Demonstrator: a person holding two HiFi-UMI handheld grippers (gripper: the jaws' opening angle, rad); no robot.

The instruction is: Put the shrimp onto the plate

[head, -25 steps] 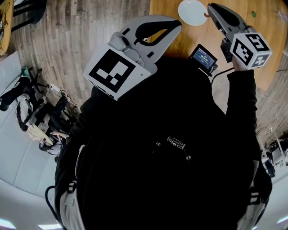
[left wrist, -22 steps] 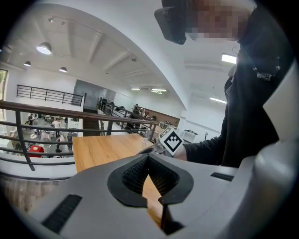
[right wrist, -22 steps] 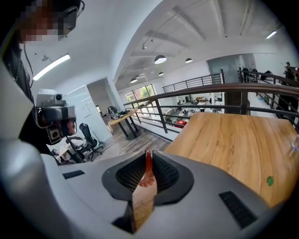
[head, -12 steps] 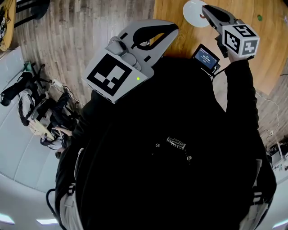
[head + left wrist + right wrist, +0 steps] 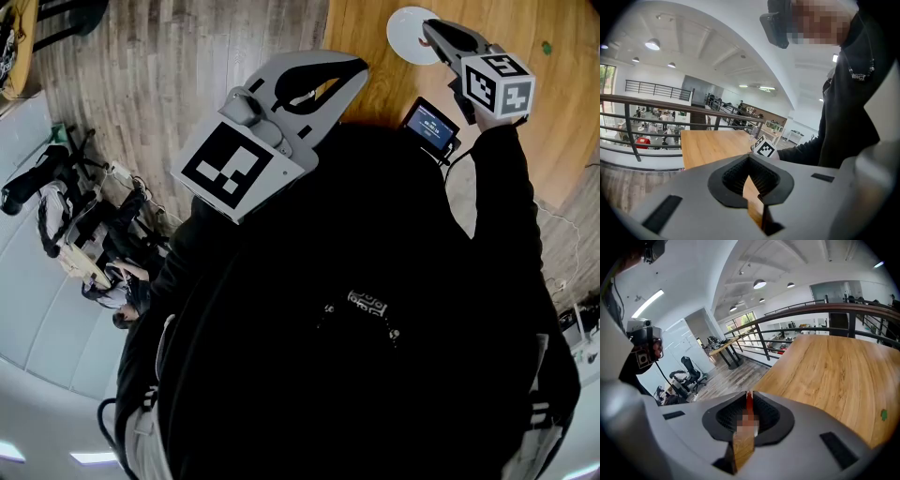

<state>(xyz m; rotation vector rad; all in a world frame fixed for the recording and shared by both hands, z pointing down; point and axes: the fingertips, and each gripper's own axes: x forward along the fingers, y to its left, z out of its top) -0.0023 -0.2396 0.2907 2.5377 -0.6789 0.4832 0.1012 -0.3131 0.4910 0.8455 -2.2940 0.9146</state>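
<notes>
In the right gripper view a thin red-orange shrimp [image 5: 749, 402] sticks up between the ribbed pads of my right gripper [image 5: 749, 395], which is shut on it. From the head view, that right gripper [image 5: 430, 29] reaches over the near edge of a small white plate [image 5: 406, 35] on the wooden table [image 5: 553, 122]; the shrimp is too small to make out there. My left gripper [image 5: 359, 66] hangs off the table's left edge with its jaw tips together and nothing between them. The left gripper view shows the left gripper [image 5: 750, 158] shut and empty.
A small device with a lit screen [image 5: 429, 125] sits at the table's near edge, just below the plate. A tiny green speck [image 5: 547, 45] lies on the wood to the right. Left of the table is plank floor with chairs and gear.
My right gripper has sunk toward the plate with the shrimp in it. The left gripper has hardly moved.
</notes>
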